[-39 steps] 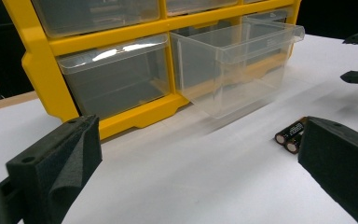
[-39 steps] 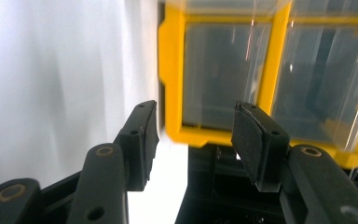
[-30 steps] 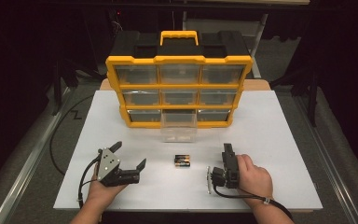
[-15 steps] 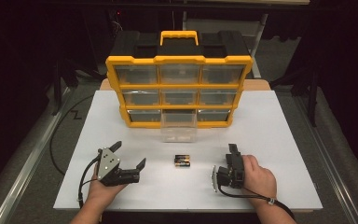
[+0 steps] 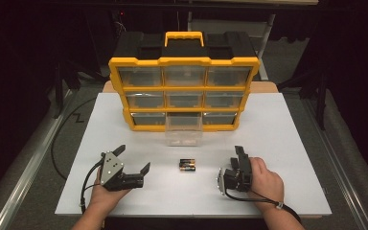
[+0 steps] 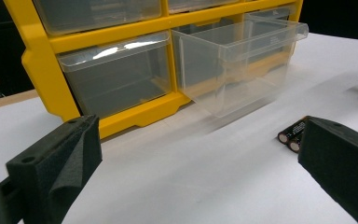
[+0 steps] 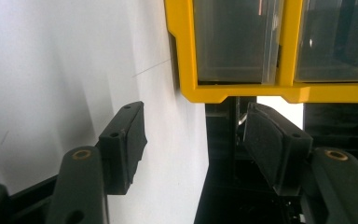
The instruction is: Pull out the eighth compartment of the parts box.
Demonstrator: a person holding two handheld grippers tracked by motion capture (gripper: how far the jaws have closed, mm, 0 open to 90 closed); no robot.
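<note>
Since the earlier frames, the right hand-held gripper (image 5: pixel 234 165) has been rolled onto its side near the front edge of the surface (image 5: pixel 278 143), and its jaws have just been opening with nothing between them; they stand parted and empty. The left hand-held gripper (image 5: pixel 133 164) is seen unchanged toward the front left corner, jaws spread wide and released. Between the two grippers, apart from both, the two batteries (image 5: pixel 187 166) lie side by side, just in front of the pulled-out clear drawer (image 5: pixel 184 130) of the yellow organizer (image 5: pixel 184 61). The reach for the batteries appears to be in hand. It would be done well if the jaws were kept parted, squared across both cells, and closed only once the pads flank them.
</note>
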